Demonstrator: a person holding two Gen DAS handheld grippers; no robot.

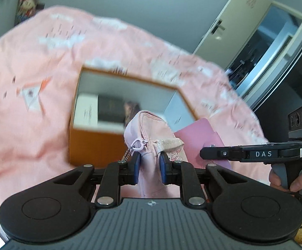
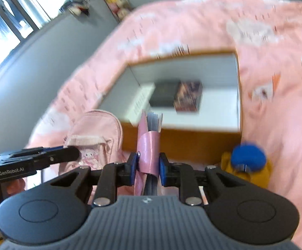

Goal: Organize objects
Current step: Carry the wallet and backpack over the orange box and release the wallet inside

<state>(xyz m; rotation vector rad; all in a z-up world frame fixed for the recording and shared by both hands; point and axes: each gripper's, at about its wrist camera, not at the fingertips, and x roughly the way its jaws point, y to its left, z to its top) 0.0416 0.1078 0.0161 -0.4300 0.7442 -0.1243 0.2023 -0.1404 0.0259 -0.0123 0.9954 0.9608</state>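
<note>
My left gripper is shut on a small pink pouch with a heart-shaped zipper pull, held up just in front of an open orange box on the pink bed. The pouch also shows in the right wrist view. My right gripper is shut on a pink notebook, held on edge in front of the same box. The notebook also shows in the left wrist view. Inside the box lie a dark book and a white booklet.
A pink patterned bedspread covers the bed around the box. A yellow plush toy with a blue pompom lies right of the box. A door and a dark doorway stand at the right; a window is at the left.
</note>
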